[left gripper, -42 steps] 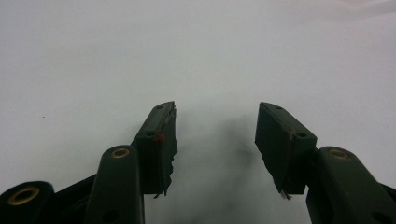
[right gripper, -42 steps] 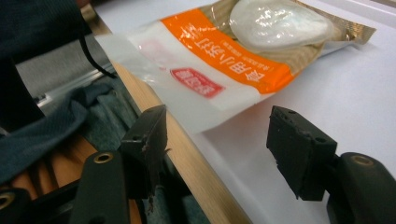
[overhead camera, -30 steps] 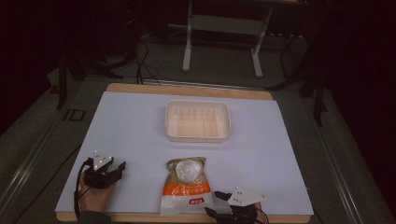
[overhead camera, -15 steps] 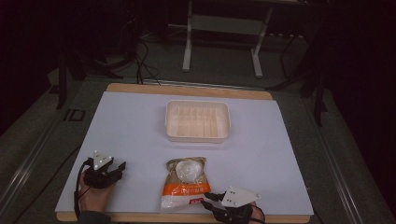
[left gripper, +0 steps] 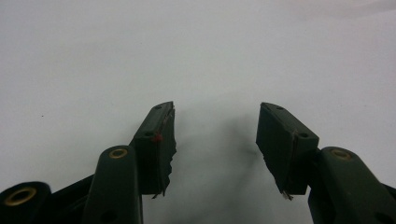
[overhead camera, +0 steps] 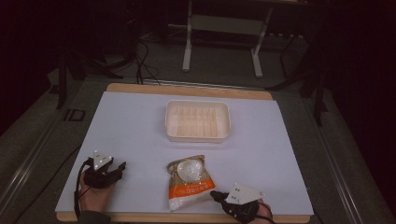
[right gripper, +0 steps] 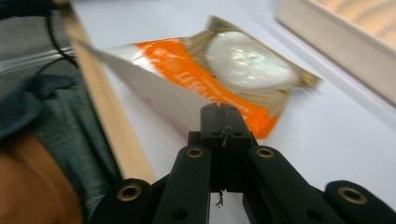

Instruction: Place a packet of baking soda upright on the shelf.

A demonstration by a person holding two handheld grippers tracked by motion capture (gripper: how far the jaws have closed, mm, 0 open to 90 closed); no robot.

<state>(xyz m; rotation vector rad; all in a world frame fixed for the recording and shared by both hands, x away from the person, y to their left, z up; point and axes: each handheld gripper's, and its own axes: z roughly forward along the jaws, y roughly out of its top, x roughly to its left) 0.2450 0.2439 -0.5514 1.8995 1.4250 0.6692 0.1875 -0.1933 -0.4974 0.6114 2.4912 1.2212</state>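
White table (overhead camera: pixel 140 126); right gripper (right gripper: pixel 219 108) jaws pinching orange bag (right gripper: pixel 187 65) edge.

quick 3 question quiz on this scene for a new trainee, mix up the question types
1. True or false: the left gripper is shut on the snack packet.
2. Multiple choice: the plastic tray sits A) beyond the snack packet, toward the table's far edge, B) under the left gripper, C) on top of the packet.
3. Fill in: the right gripper is shut on the packet's ____ near corner.

Key:
1. False. Its jaws stand apart over bare white table cover.
2. A
3. Right, seen from the high view; the jaws are pressed together on the packet's edge.
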